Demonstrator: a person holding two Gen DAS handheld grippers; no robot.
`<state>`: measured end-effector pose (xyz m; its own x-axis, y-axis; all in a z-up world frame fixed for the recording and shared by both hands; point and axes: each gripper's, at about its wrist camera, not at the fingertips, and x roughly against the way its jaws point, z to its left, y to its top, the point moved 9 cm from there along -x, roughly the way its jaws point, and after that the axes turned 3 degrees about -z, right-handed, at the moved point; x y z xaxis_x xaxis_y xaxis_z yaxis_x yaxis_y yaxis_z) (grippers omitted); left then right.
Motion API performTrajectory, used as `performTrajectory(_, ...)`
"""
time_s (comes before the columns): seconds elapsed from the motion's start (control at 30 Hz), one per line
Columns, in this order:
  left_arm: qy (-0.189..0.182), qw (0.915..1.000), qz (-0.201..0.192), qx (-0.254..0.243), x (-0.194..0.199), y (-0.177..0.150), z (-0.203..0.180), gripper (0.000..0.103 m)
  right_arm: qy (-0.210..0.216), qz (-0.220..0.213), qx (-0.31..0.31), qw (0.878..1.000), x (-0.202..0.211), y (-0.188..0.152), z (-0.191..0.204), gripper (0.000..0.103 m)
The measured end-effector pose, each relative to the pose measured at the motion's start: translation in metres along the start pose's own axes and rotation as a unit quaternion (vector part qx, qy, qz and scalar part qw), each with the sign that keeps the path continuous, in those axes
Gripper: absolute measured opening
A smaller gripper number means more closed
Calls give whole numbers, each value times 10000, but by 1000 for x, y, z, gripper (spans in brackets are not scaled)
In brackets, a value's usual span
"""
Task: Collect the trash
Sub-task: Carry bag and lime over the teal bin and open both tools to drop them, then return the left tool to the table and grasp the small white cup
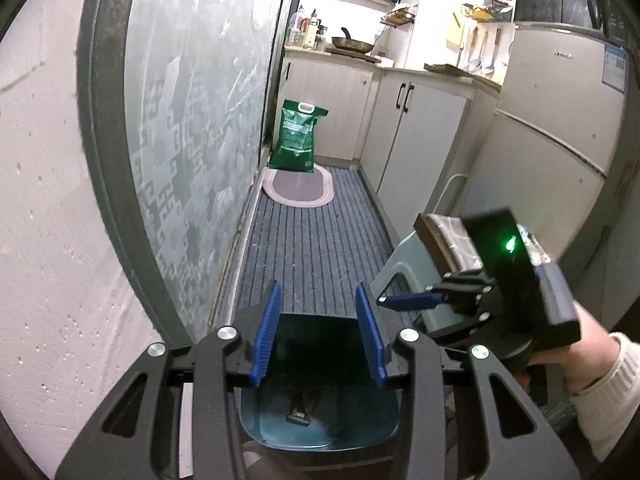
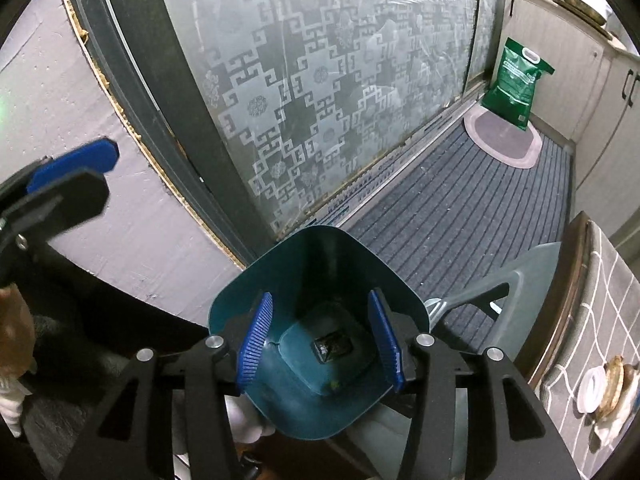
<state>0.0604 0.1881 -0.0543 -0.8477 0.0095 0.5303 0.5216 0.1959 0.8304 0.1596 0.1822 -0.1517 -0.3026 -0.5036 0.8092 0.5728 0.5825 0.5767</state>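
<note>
Partly hidden, one teal trash bin [image 2: 320, 280] is sitting below both grippers, its lower rim being cut off by the gripper bodies in both wrist views. One dark piece of trash [image 2: 333, 348] is lying flat on the bin's floor, near the middle; its printing is too small to read. A second small greenish speck near the floor's near edge is too blurred to identify. The left gripper [image 1: 318, 334] is hovering over the bin's mouth with its two blue pads spread wide, nothing between them. The right gripper [image 2: 320, 338] is likewise hanging above the bin, jaws wide apart and gripping nothing; in the left view its body is showing a green light and only one blue finger [image 1: 408, 302] is clearly visible. The person's right hand [image 1: 576, 360] is being cropped by the frame edge, only a pale sleeve cuff and part of the wrist showing. One grey plastic stool [image 2: 516, 280] is standing just beside the bin, mostly covered by the grippers and by a checked tabletop edge [image 2: 604, 300] at the right. One striped grey floor mat [image 2: 460, 200] is running along the patterned glass door [image 2: 320, 80]. One oval rug [image 2: 504, 136] is lying at the mat's far end, one green sack [image 2: 516, 84] standing on the rug's far edge
</note>
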Motion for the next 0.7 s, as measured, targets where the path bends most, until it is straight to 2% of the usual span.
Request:
performTrajectory(0.5,-264,9992,-140,-252,-14,21,-50,41,-167,-691,-226,9972,63,-1,-37,50)
performTrajectory(0.7,-442,9975,-90,-539,-29,23,-86,43,-359,-803,-362,9955,86,-14,-67,42)
